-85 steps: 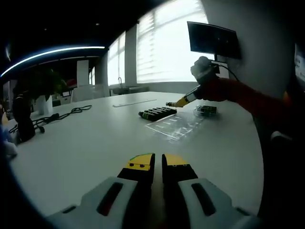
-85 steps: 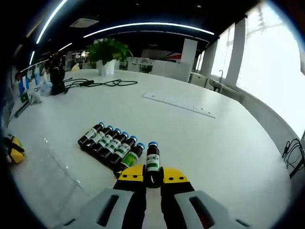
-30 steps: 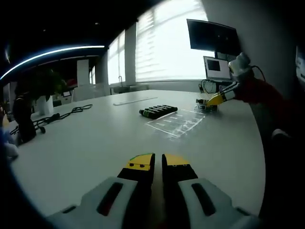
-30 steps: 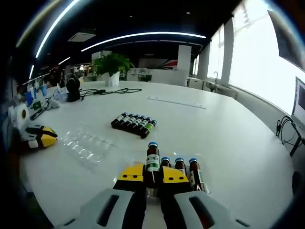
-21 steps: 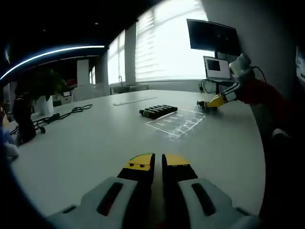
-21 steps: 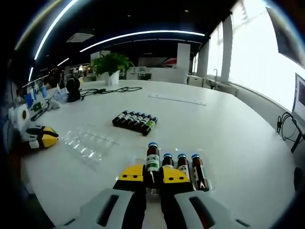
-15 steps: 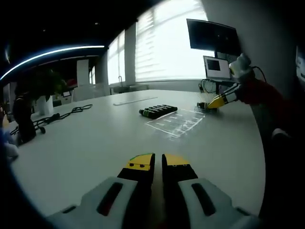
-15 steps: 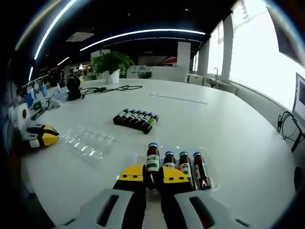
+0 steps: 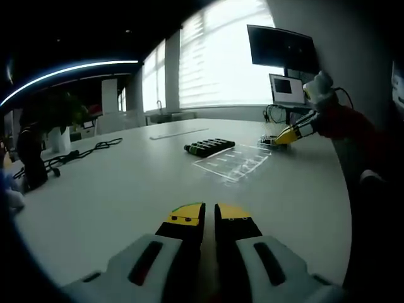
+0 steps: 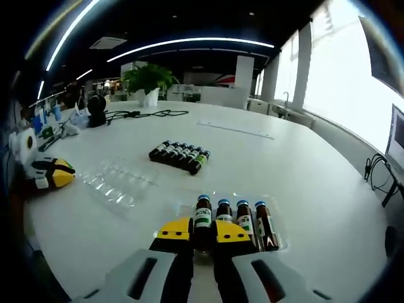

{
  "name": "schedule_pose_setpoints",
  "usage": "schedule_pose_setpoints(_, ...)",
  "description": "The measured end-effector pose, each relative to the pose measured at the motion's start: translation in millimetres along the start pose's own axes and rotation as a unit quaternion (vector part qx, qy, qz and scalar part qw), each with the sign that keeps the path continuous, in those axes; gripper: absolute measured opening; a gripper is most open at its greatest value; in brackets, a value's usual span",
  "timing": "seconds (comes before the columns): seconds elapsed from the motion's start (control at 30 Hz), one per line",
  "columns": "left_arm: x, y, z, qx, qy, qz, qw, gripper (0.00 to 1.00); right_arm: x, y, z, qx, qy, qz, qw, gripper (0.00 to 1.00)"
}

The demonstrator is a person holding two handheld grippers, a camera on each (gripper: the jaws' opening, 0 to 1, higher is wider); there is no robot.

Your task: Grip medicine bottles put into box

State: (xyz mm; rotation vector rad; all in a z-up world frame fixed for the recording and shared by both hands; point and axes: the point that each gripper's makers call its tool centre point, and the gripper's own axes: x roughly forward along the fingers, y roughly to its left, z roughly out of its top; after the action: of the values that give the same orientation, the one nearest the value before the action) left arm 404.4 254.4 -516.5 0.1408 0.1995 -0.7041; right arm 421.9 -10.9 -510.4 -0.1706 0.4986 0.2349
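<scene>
Jaws of the left gripper (image 9: 209,214) sit clenched and empty, well short of the clear tray (image 9: 233,163). In the right gripper view, the right gripper (image 10: 202,231) clasps a bottle (image 10: 202,222) over the box (image 10: 278,243); small, rigid, probably slippery glass, best pinched mid-body.

Your right claw (image 10: 203,235) grips a dark, blue-capped medicine bottle (image 10: 202,218), laid beside three like it (image 10: 244,221) in the clear box (image 10: 278,242). Six more bottles (image 10: 180,155) lie in a touching row farther along the tabletop (image 10: 303,183).
</scene>
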Motion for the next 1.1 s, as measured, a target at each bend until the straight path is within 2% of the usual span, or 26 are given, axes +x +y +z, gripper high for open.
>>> schedule_pose_setpoints(0.27,0.1,-0.5,-0.2,0.001,0.001,-0.001,1.0000,0.01,-3.7,3.5,6.7,0.015,-0.016,0.017,0.9996,0.06)
schedule_pose_setpoints(0.43,0.2,-0.4,0.1,0.001,0.000,-0.001,1.0000,0.01,-7.2,-11.3,15.5,0.003,-0.019,0.005,0.9998,0.05)
schedule_pose_setpoints(0.6,0.2,-0.5,0.4,0.000,0.000,-0.001,1.0000,0.01,-7.9,-16.8,16.5,-0.015,-0.001,0.018,0.9997,0.02)
schedule_pose_setpoints(0.7,0.3,-0.6,0.5,0.000,-0.001,-0.001,1.0000,0.01,-6.5,-11.7,12.1,-0.053,0.026,0.044,0.9973,0.03)
schedule_pose_setpoints(0.87,0.3,-0.4,0.3,0.000,0.000,-0.001,1.0000,0.01,-4.2,-1.7,16.4,-0.060,0.025,0.072,0.9953,0.03)
schedule_pose_setpoints(1.1,0.2,-0.4,0.4,-0.001,0.000,-0.001,1.0000,0.01,1.5,5.1,11.9,-0.075,0.047,0.095,0.9916,0.03)
